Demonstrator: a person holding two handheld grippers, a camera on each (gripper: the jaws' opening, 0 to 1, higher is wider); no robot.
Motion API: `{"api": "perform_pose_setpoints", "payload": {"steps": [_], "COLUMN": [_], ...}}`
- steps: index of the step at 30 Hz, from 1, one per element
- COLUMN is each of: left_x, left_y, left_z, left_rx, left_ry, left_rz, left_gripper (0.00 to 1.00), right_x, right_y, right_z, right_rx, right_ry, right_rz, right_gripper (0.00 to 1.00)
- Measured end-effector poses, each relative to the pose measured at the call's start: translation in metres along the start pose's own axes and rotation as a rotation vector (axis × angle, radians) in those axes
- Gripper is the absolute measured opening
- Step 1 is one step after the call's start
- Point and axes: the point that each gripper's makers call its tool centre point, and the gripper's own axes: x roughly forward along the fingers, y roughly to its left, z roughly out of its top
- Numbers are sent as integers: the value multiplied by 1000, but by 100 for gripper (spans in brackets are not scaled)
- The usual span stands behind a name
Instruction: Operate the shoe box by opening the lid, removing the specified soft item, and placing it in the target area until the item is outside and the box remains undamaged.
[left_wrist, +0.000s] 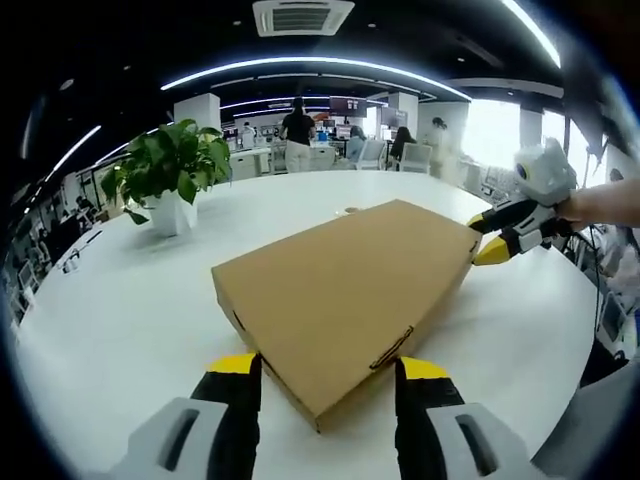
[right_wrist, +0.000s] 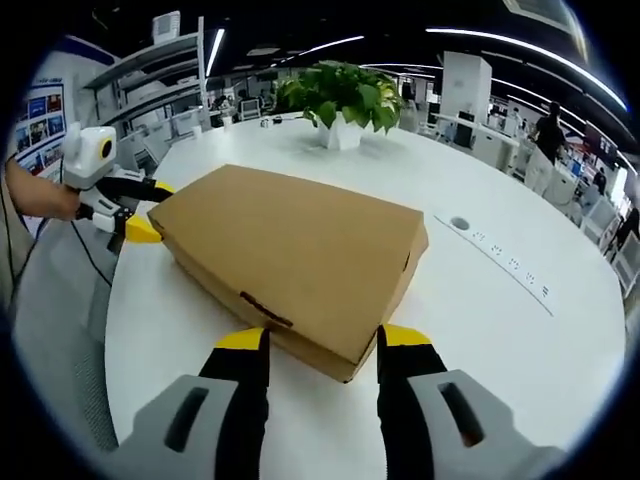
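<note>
From where I sit, the left gripper (left_wrist: 328, 372) stands with its jaws wide, straddling one corner of the shoe box (left_wrist: 345, 290) without pressing it. The box lies flat on the round white table (left_wrist: 120, 320), roughly mid-surface, nearer my edge than the far rim where a potted plant (left_wrist: 170, 170) stands well apart from it. Its lid is down, so I cannot tell what is inside; the soft item is hidden, and I take its presence on trust from the task.

At the opposite end of the box, the right gripper (right_wrist: 318, 345) also has its jaws spread, one on each side of the nearest corner, touching nothing that I can make out. In the right gripper view I see the lid's front flap with a dark tuck slot (right_wrist: 266, 309) along the near edge.

I judge the box to be light, thin corrugated card: stiff enough across its flat top, but easily creased at the corners and flaps. I would steady one end lightly and lift the lid by its front edge near the slot, not pinch the corner hard.
</note>
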Motion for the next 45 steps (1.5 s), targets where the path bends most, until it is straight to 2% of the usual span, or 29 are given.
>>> {"api": "perform_pose_setpoints", "payload": {"steps": [30,45], "left_x": [-19,-28], "left_y": [34,52], "left_z": [-13,-20], "left_rx": [94,153], "left_ry": [68,117], "left_rz": [-133,-205], "left_gripper": [53,53], "right_x": [-3,-5], "right_y": [58,91], "right_z": [-4,-4], "right_rx": [107,173], "right_ry": [18,8], "right_rz": [-123,-147], "right_gripper": [38,36]}}
